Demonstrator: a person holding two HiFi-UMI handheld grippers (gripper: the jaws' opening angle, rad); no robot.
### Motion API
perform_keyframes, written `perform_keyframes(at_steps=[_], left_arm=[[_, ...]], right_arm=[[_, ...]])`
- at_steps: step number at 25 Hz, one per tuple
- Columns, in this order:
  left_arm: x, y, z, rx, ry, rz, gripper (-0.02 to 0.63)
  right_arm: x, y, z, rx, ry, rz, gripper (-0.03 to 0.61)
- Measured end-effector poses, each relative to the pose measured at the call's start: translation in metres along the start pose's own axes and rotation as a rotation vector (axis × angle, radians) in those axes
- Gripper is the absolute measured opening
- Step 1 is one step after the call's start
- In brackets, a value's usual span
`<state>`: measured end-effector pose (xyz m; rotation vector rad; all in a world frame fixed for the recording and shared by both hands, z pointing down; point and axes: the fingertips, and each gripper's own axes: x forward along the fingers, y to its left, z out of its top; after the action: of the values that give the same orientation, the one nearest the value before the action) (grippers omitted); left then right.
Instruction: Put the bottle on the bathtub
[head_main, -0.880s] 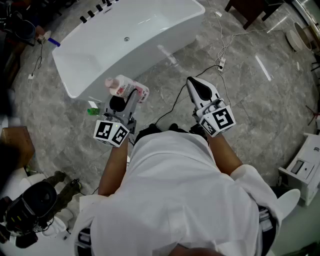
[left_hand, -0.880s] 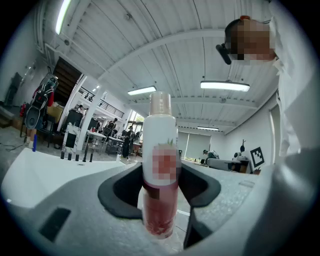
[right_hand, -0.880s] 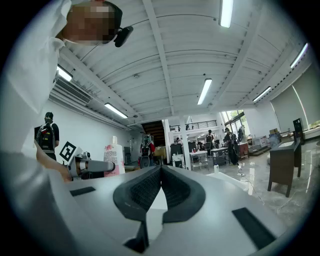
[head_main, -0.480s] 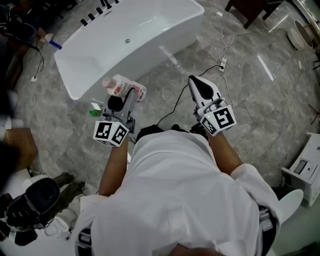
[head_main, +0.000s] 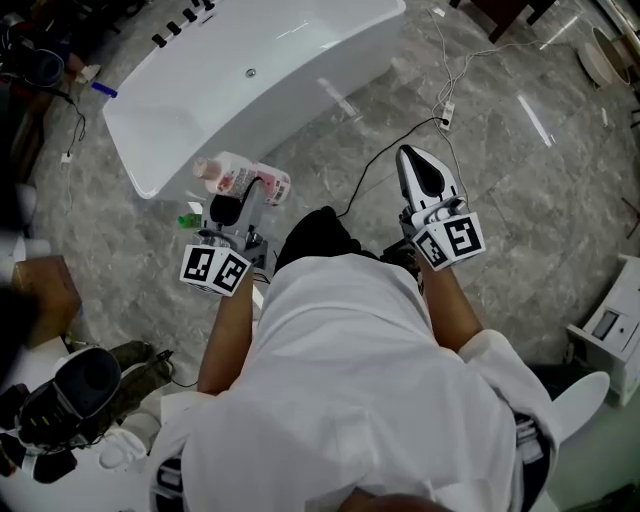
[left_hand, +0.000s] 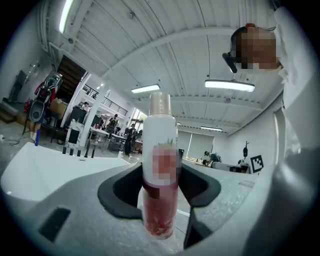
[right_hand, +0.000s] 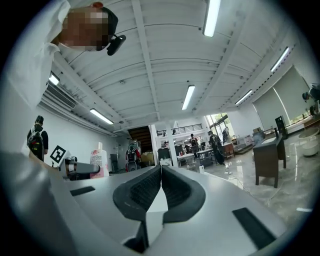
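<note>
The left gripper clamped the pink-and-white bottle between its jaws, just outside the bathtub's near rim, above the grey floor. The right gripper's jaws were together, empty.

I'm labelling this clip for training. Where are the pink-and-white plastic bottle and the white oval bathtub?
Pink-and-white plastic bottle (left_hand: 160, 132): left gripper view, on its white upper body.
White oval bathtub (head_main: 300, 95): head view, on its near outer wall.

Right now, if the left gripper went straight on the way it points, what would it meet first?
Probably the bathtub, on its near side, the bottle in the left gripper arriving first. Height is unclear; it might pass over the rim.
</note>
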<state>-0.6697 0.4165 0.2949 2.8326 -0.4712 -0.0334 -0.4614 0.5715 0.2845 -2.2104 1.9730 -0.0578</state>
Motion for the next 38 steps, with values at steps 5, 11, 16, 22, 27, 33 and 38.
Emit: perform_keyframes(at_steps=[5, 11, 16, 22, 27, 33, 38], left_arm=[[0.043, 0.02, -0.018, -0.037, 0.03, -0.054, 0.224], [0.123, 0.046, -0.023, -0.114, -0.001, -0.134, 0.224], [0.196, 0.078, -0.008, -0.113, -0.022, -0.143, 0.224], [0.277, 0.133, -0.01, -0.114, 0.021, -0.088, 0.222], [0.326, 0.162, -0.002, -0.153, 0.044, -0.097, 0.222], [0.394, 0.176, -0.021, -0.217, 0.075, -0.137, 0.222], [0.447, 0.164, -0.028, -0.216, 0.096, -0.16, 0.222]], right_arm=[[0.021, -0.025, -0.019, -0.004, 0.034, -0.042, 0.014], [0.058, -0.075, -0.027, -0.022, 0.07, -0.087, 0.014], [0.111, -0.12, -0.036, -0.031, 0.134, -0.067, 0.014], [0.198, -0.173, -0.035, -0.047, 0.191, -0.014, 0.014], [0.252, -0.209, -0.025, -0.049, 0.222, -0.002, 0.014], [0.27, -0.273, -0.002, -0.12, 0.168, -0.142, 0.014], [0.274, -0.32, -0.009, -0.113, 0.18, -0.155, 0.014]])
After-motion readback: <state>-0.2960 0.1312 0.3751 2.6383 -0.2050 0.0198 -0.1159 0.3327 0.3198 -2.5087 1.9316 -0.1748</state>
